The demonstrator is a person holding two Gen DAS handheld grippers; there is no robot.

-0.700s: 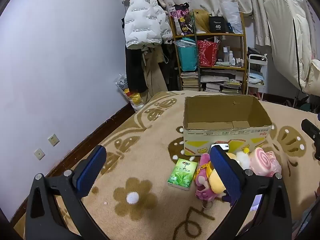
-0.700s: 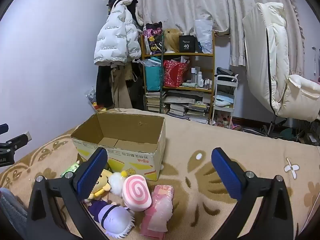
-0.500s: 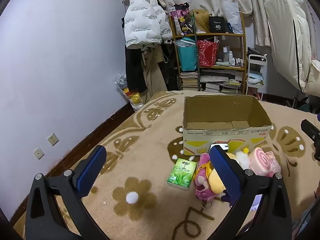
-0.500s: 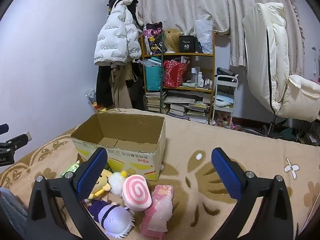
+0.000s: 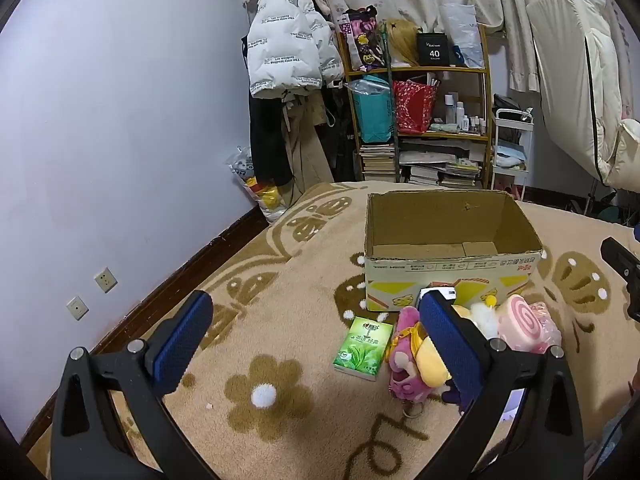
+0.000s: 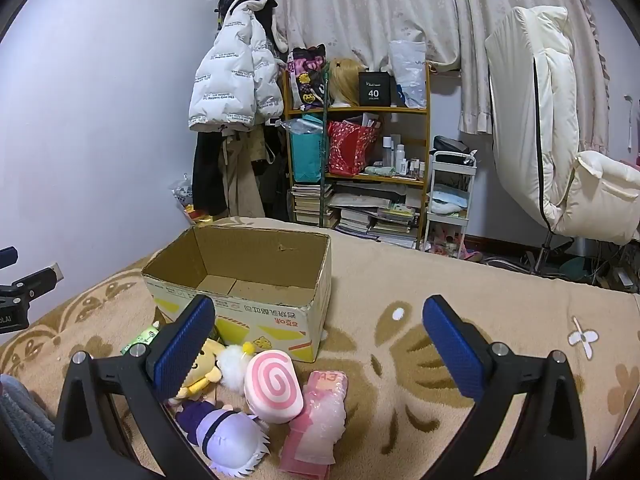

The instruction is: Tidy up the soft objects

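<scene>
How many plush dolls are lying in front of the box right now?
3: a pink doll nearest the green pack, a yellow one by the box, a purple-haired one nearest the camera. Others may be hidden.

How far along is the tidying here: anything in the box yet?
Nothing done: the cardboard box is empty. Nothing in hand: left gripper and right gripper are open. Left: swirl plush, purple-haired doll, pink packet, green tissue pack, all on the blanket.

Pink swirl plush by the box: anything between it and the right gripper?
Nothing visible. The pink swirl plush lies in the open on the beige blanket below the open right gripper, with the open cardboard box just behind it.
</scene>
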